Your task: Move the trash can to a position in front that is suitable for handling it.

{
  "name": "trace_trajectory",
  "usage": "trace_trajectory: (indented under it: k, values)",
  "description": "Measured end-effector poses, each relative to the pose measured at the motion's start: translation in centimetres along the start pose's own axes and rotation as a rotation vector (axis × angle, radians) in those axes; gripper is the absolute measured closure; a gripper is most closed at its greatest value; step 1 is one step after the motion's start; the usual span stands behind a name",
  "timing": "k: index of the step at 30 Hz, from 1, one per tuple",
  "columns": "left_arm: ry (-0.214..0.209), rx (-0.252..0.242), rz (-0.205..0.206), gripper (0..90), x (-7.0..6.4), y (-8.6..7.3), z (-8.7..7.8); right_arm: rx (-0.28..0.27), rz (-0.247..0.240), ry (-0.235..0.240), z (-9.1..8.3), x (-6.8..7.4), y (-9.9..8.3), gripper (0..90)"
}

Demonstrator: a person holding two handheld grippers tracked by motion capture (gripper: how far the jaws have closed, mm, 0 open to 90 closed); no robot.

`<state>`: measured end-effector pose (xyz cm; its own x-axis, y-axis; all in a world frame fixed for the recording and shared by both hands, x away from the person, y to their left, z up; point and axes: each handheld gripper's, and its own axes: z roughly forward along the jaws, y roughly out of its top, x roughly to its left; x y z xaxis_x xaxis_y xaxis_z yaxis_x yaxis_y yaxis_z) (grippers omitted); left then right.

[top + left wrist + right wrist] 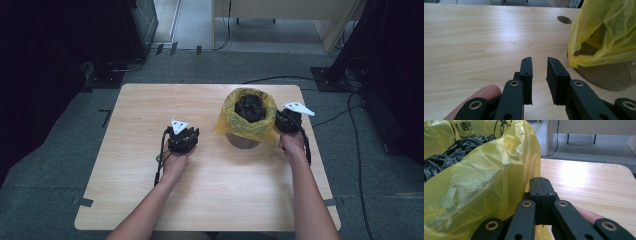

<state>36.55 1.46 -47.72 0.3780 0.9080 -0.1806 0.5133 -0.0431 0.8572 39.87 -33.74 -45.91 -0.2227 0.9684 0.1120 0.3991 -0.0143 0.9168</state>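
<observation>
two tools, left tool [539, 65], right tool [541, 182], one yellow bag [235, 119]

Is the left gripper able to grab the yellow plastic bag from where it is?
Probably yes. The left gripper is open and holds nothing, and only bare wooden table lies between it and the yellow plastic bag just to its right.

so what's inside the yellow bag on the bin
Crumpled black plastic fills the top of the yellow bag, which lines a brown bin. Anything beneath that black plastic is covered.
</observation>
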Motion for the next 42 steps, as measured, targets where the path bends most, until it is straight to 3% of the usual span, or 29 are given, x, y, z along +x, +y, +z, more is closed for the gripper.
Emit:
trace_trajectory:
  k: [5, 8, 11, 19, 23, 27, 42]
  values:
    - [-0.006, -0.016, -0.023, 76.1, -0.6, 1.2, 1.4, 0.001, -0.012, 0.025, 0.3, 1.0, 0.0, 90.0]
    - [-0.007, -0.025, -0.017, 76.6, -1.2, 1.9, 2.2, 0.004, -0.023, 0.039, 0.6, 1.7, 0.0, 90.0]
    - [-0.023, -0.024, -0.041, 76.9, -1.7, 2.2, 3.0, 0.004, -0.03, 0.049, 0.8, 2.3, 0.0, 90.0]
    - [-0.037, -0.026, -0.072, 79.9, -1.4, 2.5, 4.0, 0.008, -0.04, 0.086, 1.4, 3.8, -0.1, 90.0]
    - [-0.049, -0.025, -0.097, 84.1, -0.5, 2.5, 4.1, 0.016, -0.031, 0.099, 1.7, 4.6, -0.3, 90.0]
    - [-0.043, -0.027, -0.076, 89.9, 0.0, 2.5, 3.9, 0.029, -0.031, 0.109, 2.0, 5.3, -0.5, 90.0]
    - [-0.036, -0.031, -0.056, 90.0, 0.8, 1.2, 1.3, 0.025, -0.007, 0.109, 0.9, 7.8, -1.6, 90.0]
